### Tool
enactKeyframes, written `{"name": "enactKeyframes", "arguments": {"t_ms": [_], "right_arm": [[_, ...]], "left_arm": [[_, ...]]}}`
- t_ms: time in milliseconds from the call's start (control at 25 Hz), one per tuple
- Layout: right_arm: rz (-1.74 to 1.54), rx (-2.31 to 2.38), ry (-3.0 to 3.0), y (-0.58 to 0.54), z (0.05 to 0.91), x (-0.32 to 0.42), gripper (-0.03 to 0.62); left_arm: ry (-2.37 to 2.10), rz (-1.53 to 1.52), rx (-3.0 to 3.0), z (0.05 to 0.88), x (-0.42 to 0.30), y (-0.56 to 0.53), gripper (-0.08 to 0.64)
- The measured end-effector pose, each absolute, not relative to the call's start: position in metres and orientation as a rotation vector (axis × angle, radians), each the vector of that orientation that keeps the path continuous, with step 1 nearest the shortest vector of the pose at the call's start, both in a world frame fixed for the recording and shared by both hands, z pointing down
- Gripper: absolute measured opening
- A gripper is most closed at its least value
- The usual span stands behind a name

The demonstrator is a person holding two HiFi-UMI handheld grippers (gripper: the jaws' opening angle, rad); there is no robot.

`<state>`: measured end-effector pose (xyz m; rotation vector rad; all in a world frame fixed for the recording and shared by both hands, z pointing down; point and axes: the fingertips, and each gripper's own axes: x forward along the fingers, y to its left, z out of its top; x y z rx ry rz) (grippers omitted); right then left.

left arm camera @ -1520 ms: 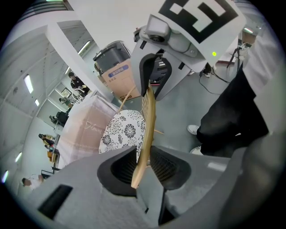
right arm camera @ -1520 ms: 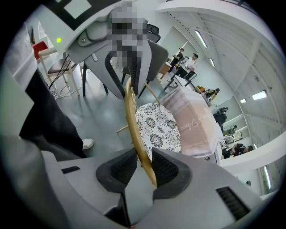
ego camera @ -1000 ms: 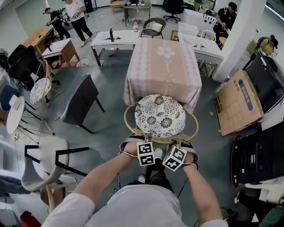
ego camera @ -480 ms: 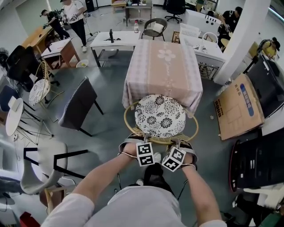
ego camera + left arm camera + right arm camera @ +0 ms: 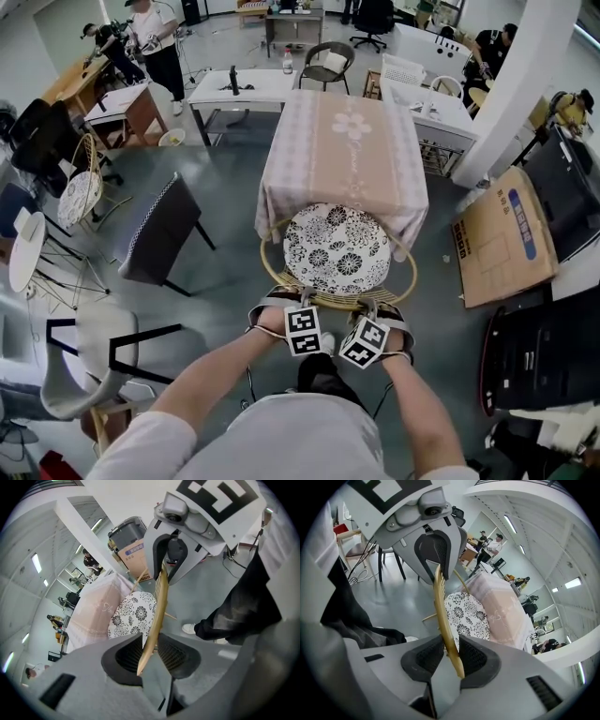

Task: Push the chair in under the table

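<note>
1. While both tools are clenching, the count is standing at two grippers, each carrying one marker cube (left cube [image 5: 303, 330], right cube [image 5: 366, 340]), one rattan chair [image 5: 328, 300] bearing one floral seat cushion [image 5: 337, 248], and one table [image 5: 339, 150] draped in a pink cloth.
2. On the chair's side facing away from the table, the left gripper [image 5: 284, 298] is grasping the curved top rail of the chair back. In the left gripper view that rail is running between the ribbed pads [image 5: 129, 653], and both are pressing on it.
3. Just beside it on the same rail, equally far from the table, the right gripper [image 5: 382, 305] is clamping in the same way. Its pads [image 5: 473, 657] are squeezing the rattan strip from both sides.
4. The chair is standing at the table's near edge, centred on it. The cushion's far edge is meeting the hanging hem of the cloth, while most of the seat is lying outside the tabletop's outline.
5. Both bare forearms, left forearm [image 5: 220, 375] and right forearm [image 5: 422, 403], are reaching toward the table, converging slightly. The wrists are sitting close together, and both tools are pointing steeply down and toward the table.
6. Around the table, one dark side chair [image 5: 159, 234] is standing well to its left, one cardboard box [image 5: 502, 234] is lying to its right, and one dark wicker chair [image 5: 323, 58] is standing beyond its far side.
</note>
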<state>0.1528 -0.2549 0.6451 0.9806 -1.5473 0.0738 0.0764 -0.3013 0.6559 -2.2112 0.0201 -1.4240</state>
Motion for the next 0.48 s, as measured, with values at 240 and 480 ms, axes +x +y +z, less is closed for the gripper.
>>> {"name": "enactKeyframes", "arguments": {"t_ms": [240,480], "right_arm": [[0.071,0.979,-1.564,-0.273,0.647,0.164,0.087],[0.077,0.974,-1.588,-0.29,0.648,0.175,0.089]], "left_arm": [[0.019,-1.43,-2.205,0.656,0.086,-0.319,0.103],[0.033,-1.448,-2.196,0.657,0.098,-0.335,0.103]]}}
